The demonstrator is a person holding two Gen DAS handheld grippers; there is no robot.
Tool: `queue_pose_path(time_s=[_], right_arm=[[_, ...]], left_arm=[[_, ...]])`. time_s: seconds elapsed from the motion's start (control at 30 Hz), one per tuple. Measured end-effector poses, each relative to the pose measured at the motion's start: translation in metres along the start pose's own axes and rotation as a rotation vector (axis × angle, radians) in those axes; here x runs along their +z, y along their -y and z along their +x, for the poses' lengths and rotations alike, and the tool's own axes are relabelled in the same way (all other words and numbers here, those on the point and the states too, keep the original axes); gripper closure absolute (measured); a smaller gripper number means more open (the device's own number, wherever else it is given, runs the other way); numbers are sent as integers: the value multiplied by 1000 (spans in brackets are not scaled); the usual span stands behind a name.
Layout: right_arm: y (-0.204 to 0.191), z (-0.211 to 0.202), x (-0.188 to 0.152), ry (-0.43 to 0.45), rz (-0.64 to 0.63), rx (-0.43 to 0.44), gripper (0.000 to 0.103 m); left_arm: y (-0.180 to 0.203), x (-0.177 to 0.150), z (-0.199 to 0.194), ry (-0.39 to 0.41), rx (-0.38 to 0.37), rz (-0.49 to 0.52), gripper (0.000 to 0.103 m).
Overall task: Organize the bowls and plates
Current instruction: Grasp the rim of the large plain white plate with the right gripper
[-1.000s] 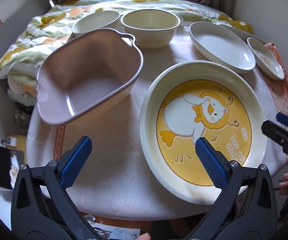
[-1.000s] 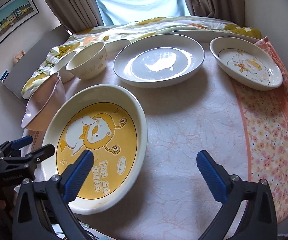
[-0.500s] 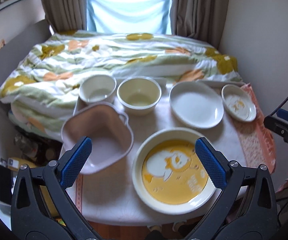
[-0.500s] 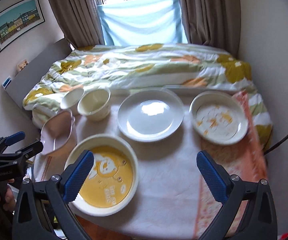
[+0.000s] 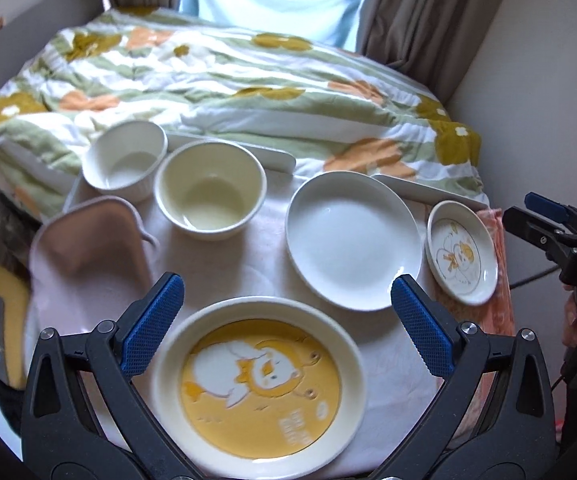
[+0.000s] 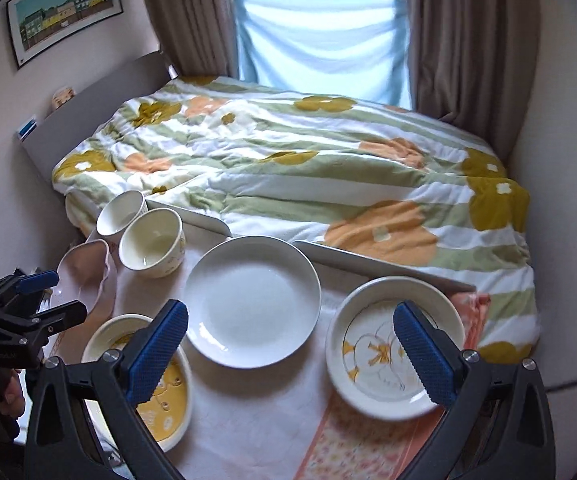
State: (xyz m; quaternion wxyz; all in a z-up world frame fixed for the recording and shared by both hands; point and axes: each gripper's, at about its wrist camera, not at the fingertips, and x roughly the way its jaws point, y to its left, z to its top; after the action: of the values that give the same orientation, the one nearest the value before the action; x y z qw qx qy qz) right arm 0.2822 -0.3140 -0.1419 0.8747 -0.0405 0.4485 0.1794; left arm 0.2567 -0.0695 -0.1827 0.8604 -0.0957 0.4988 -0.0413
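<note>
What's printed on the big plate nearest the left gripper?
A white duck on yellow-orange, cream rim, on the big plate; clearest in the left wrist view.

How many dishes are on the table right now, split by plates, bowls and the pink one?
Plates: 3 – yellow duck plate, plain white plate, small duck plate.
Round bowls: 2 – white bowl, cream bowl.
Pink dish: 1.
Total: 6.
</note>
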Motion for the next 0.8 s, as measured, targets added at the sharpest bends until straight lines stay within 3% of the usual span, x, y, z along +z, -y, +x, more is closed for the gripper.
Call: queue_pose_path(time_s=[0.17, 0.3, 0.43, 0.53, 0.8], right_arm=[[29, 64, 10, -93, -65, 104, 3], [39, 114, 6, -186, -121, 188, 23], [41, 151, -2, -268, -157, 253, 44], [44, 165, -5, -299, -170, 286, 53], [44, 180, -8, -324, -215, 349, 60]], left_arm=[[11, 7, 59, -82, 27, -128, 0], [17, 6, 97, -131, 61, -171, 3], [17, 2, 121, -174, 88, -194, 15], [17, -2, 133, -203, 101, -206, 22], [20, -8, 148, -246, 133, -194, 47]])
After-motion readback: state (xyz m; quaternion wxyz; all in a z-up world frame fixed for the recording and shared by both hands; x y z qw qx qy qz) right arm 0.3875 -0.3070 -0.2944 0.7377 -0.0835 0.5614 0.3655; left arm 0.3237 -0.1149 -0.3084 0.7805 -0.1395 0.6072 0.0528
